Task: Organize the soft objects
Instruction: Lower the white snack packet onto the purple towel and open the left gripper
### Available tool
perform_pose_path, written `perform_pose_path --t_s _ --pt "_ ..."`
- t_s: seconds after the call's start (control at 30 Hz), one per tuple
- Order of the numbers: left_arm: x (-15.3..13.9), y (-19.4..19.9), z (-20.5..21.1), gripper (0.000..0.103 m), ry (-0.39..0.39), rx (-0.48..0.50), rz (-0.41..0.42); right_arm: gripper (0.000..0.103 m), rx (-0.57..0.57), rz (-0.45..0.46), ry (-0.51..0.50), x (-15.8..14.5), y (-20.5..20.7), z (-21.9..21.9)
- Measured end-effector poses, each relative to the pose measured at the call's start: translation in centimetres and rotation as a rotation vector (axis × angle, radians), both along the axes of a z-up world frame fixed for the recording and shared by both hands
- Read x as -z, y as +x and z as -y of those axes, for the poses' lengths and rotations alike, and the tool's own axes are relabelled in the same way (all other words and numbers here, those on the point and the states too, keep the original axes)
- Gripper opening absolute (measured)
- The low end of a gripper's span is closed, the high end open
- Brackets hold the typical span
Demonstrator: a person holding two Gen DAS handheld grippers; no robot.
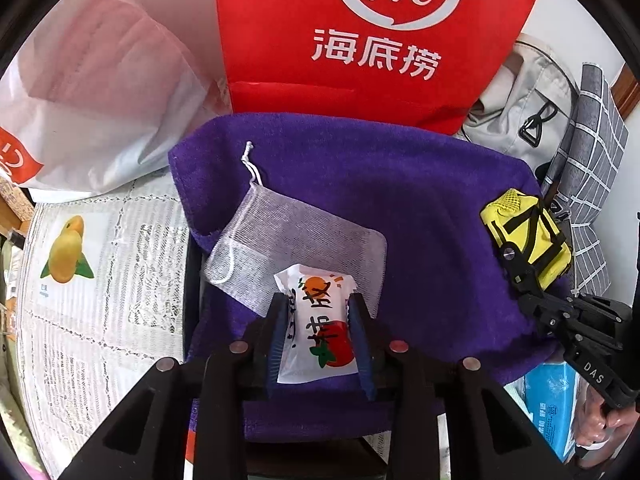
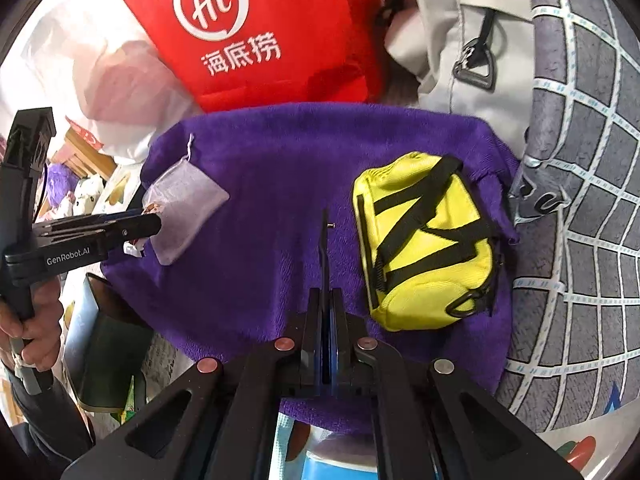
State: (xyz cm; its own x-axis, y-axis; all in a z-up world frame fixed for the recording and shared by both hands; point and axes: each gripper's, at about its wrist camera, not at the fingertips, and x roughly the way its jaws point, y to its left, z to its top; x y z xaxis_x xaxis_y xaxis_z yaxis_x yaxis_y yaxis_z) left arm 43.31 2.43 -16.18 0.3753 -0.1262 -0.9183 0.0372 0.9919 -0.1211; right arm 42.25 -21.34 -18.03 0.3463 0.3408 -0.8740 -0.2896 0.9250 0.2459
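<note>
A white snack packet (image 1: 320, 332) printed with an orange and a tomato sits between the blue pads of my left gripper (image 1: 318, 300), which is shut on it. Its top end lies over a sheer mesh drawstring bag (image 1: 288, 232) on the purple towel (image 1: 400, 184). In the right wrist view the left gripper (image 2: 148, 224) reaches to that mesh bag (image 2: 188, 192) from the left. My right gripper (image 2: 325, 220) is shut with nothing in it, over the towel (image 2: 260, 152) just left of a yellow pouch with black straps (image 2: 424, 240). In the left wrist view the right gripper (image 1: 510, 254) touches or nearly touches the pouch (image 1: 532, 236).
Behind the towel stand a red shopping bag (image 1: 360, 40), a white plastic bag (image 1: 100, 80) and a grey backpack (image 1: 520, 100). A grey checked cloth (image 2: 580, 200) borders the right. A lace cover with a mango card (image 1: 68, 252) lies left; a blue tissue pack (image 1: 552, 400) sits near right.
</note>
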Motion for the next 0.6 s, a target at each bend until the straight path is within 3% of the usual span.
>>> perform_pose_path --t_s 0.1,0.23,0.3,0.37,0.43,0.6 --pt "0.2 0.2 0.4 0.031 0.002 0.003 -0.008 0.004 -0.002 0.001 -0.017 0.0 0.0 -0.2" --pt "0.4 0.3 1.0 0.046 0.023 0.016 -0.024 0.005 0.013 0.007 -0.025 -0.4 0.0 0.1" --pt "0.3 0.3 1.3 0.049 0.035 0.017 -0.025 0.01 0.011 0.021 -0.04 -1.0 -0.3 0.1" --pt "0.1 0.2 1.6 0.054 0.038 0.015 -0.026 0.028 0.015 0.052 -0.048 -1.9 -0.7 0.1" --pt "-0.1 0.1 1.8 0.057 0.054 0.019 -0.025 0.039 0.022 0.091 -0.051 -3.0 -1.2 0.1" --pt "-1.5 -0.8 2.1 0.058 0.063 0.009 -0.005 0.051 0.03 0.156 -0.057 -5.0 -2.7 -0.3"
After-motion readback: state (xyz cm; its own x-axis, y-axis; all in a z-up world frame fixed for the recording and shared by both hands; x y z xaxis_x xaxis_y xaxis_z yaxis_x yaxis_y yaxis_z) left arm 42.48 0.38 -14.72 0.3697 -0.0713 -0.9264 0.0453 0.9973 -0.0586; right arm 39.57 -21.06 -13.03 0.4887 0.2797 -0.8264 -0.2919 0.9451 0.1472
